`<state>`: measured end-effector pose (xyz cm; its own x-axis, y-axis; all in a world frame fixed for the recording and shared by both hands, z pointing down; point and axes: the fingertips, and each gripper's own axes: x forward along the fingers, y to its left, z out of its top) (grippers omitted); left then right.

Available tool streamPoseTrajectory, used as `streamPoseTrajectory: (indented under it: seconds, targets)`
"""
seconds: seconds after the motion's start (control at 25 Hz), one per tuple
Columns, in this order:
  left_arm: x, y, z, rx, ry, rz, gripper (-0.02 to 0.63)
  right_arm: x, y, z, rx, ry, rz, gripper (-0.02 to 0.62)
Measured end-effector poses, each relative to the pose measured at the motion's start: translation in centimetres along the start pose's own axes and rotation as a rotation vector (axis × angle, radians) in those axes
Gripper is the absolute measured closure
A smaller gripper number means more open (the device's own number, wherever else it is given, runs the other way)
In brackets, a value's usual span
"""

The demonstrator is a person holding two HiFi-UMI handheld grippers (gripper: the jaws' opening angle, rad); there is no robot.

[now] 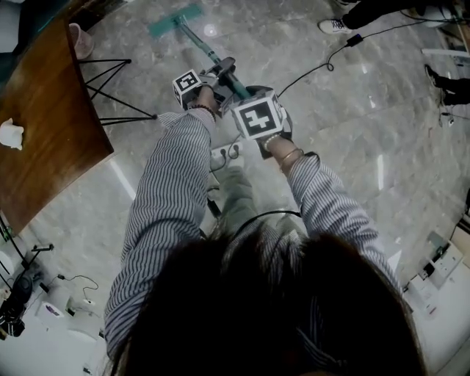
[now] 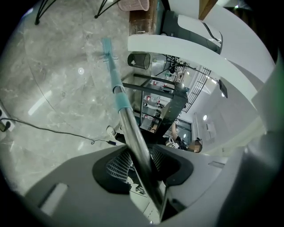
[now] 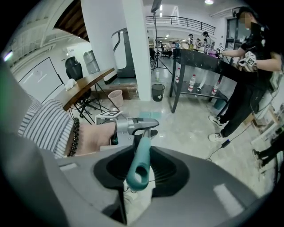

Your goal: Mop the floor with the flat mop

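Dark hair [image 1: 294, 308] and striped sleeves [image 1: 165, 198] fill the bottom of my frame; both grippers are on the mop.

My left gripper [image 2: 140, 165] pinches the teal-and-silver flat mop [image 1: 202, 47] by its metal pole, and my right gripper [image 3: 140, 173] clamps the teal grip end [image 3: 142, 150]. At upper centre-left the teal mop head [image 1: 176, 20] seems to lie flat on the grey marble floor [image 1: 352, 132], near the brown wooden table [image 1: 44, 125].

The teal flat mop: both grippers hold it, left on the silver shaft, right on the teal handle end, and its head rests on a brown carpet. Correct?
Not carpet: the head view shows the teal flat mop head on glossy grey marble floor. The rest stands: left gripper on the silver shaft, right gripper on the teal handle end.
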<state>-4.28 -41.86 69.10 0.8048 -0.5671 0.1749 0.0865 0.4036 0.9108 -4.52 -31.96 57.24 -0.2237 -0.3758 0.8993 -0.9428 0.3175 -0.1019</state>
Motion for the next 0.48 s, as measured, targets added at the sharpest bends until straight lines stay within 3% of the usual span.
streamPoseTrajectory:
  seconds: [0.24, 0.48]
  targets:
    - [-1.4, 1.7, -5.5, -0.024, 0.038, 0.013, 0.462, -3.1, -0.1, -4.4, -0.016, 0.021, -0.002, 0.484]
    - [-2.7, 2.2, -11.8, -0.069, 0.007, -0.027, 0.463, -7.7, -0.7, -8.7, 0.018, -0.055, 0.013, 0.485]
